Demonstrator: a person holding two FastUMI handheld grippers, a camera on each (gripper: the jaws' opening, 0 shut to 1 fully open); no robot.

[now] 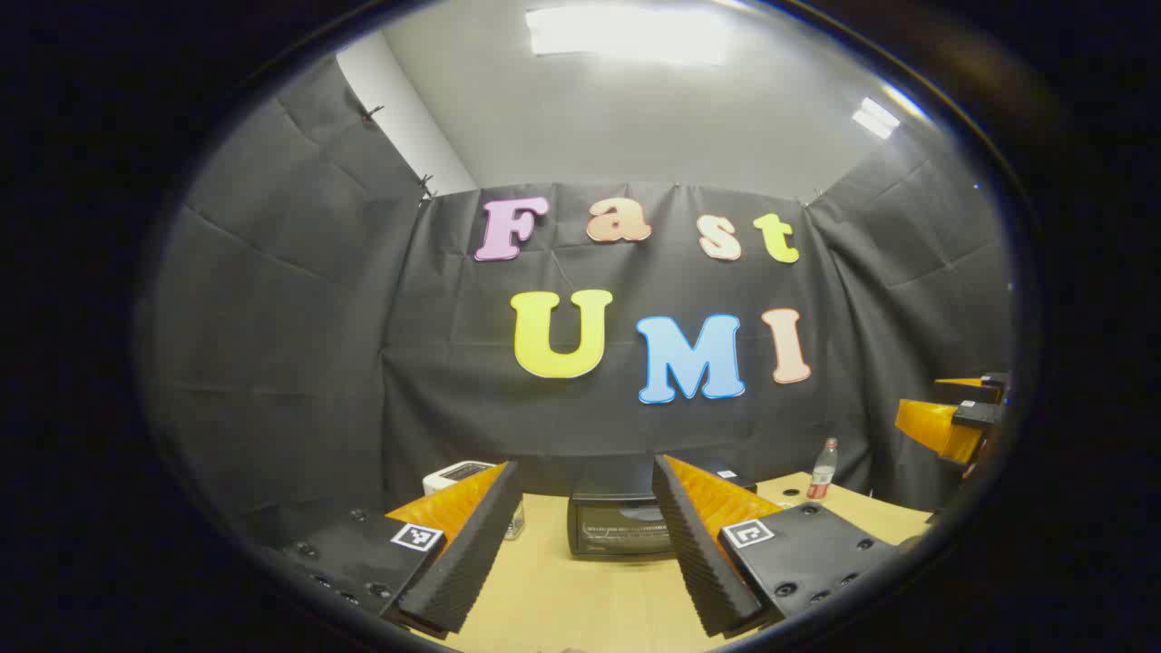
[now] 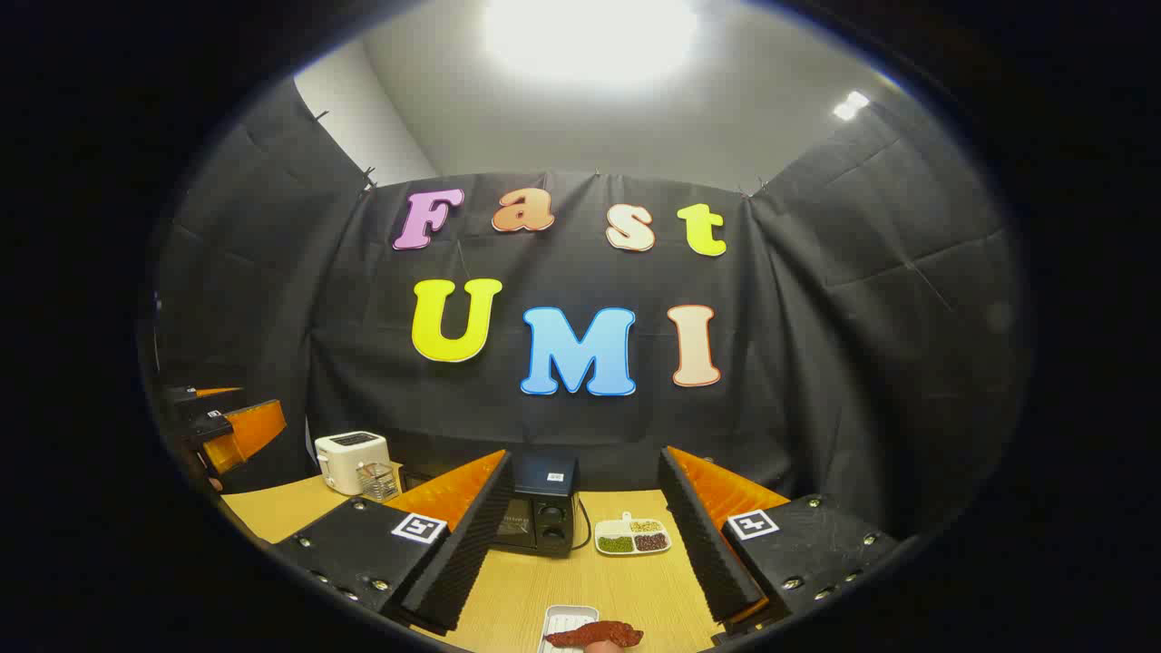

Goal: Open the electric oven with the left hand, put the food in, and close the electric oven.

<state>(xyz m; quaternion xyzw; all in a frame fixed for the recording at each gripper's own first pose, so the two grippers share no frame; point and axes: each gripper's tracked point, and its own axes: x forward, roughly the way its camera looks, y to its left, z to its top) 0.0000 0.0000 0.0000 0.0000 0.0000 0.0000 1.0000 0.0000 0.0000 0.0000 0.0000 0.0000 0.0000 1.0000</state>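
— So, how does your left gripper (image 1: pixel 588 535) stand in the left gripper view?

— Your fingers are spread wide with nothing between them, held above the wooden table (image 1: pixel 580 599). Between the two fingers you see the electric oven (image 1: pixel 617 526), door closed, standing at the back of the table against the black cloth. A white toaster (image 1: pixel 458 473) peeks out behind your left finger, and a bottle with a red label (image 1: pixel 823 470) stands at the right end of the table. At the far right edge your other gripper (image 1: pixel 952 413) hangs in the air.

— And the right gripper view?

— Your right gripper (image 2: pixel 585 535) is just as wide open and grips nothing. From here you see the oven's (image 2: pixel 542 512) knob side, partly behind your left finger. Just beside it on the right lies a white divided dish (image 2: pixel 632 535) of beans or grains. Near the bottom edge, a small white tray (image 2: pixel 567 626) carries the reddish-brown food (image 2: pixel 594 634), well apart from the oven. The toaster (image 2: pixel 352 461) sits left, a clear rack (image 2: pixel 377 482) beside it, and your left gripper (image 2: pixel 231 426) shows at the left edge.
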